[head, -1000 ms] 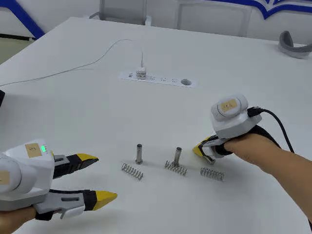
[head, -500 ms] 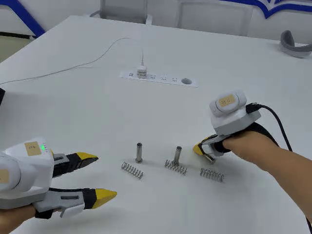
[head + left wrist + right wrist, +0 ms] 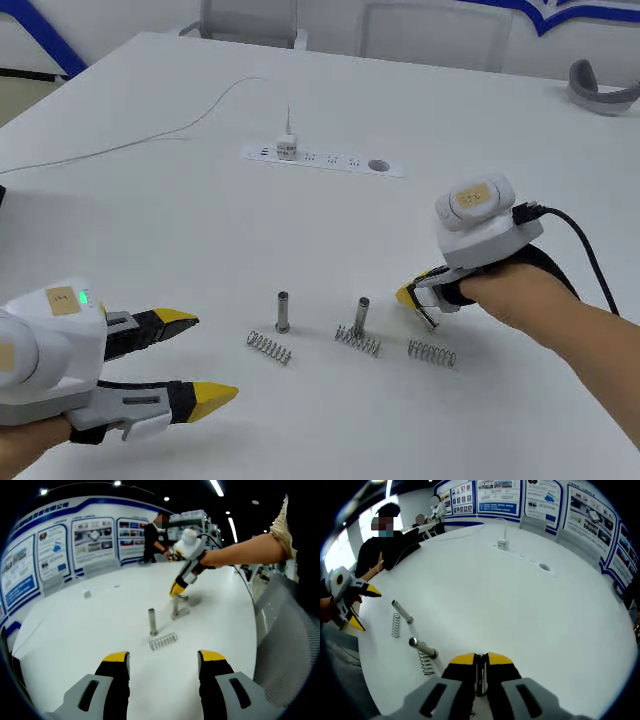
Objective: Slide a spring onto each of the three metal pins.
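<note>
white workbench [image 3: 480, 120]: left gripper [image 3: 205, 355] spread wide, empty; ahead of it, upright pins [image 3: 283, 311] stand beside loose springs [image 3: 269, 347]. right gripper [image 3: 415, 297] clamps a third pin [image 3: 479, 675] just beside the last spring [image 3: 432, 352].

I see a white counter [image 3: 150, 220] carrying a white power strip [image 3: 322, 159] with a small plug [image 3: 287, 150] at its left end, a thin cable [image 3: 170, 135] trailing leftward, and a grey curved band [image 3: 603, 92] far right.
</note>
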Demonstrator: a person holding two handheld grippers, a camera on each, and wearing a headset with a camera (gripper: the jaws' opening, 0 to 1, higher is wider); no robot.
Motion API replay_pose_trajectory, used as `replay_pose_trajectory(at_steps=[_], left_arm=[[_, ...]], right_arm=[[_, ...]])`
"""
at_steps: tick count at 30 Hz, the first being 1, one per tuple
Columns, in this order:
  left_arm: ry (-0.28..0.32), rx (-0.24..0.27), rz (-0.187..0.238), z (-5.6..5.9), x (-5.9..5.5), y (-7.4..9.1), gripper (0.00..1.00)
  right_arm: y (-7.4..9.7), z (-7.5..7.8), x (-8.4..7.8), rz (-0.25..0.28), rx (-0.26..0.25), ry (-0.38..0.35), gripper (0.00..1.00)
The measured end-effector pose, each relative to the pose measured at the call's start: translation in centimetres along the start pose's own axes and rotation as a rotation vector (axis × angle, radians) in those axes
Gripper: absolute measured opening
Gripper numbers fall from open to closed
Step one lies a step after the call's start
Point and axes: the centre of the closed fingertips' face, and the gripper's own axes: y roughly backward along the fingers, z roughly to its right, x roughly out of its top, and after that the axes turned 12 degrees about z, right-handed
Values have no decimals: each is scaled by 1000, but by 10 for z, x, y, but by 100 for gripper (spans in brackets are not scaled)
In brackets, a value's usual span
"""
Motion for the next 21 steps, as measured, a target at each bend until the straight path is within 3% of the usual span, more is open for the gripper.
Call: replay_pose_trajectory(at_steps=[21], left_arm=[[-12, -12, 9, 2, 5, -1, 56]], right_arm=[[36, 0, 0, 67, -47, -12, 9]])
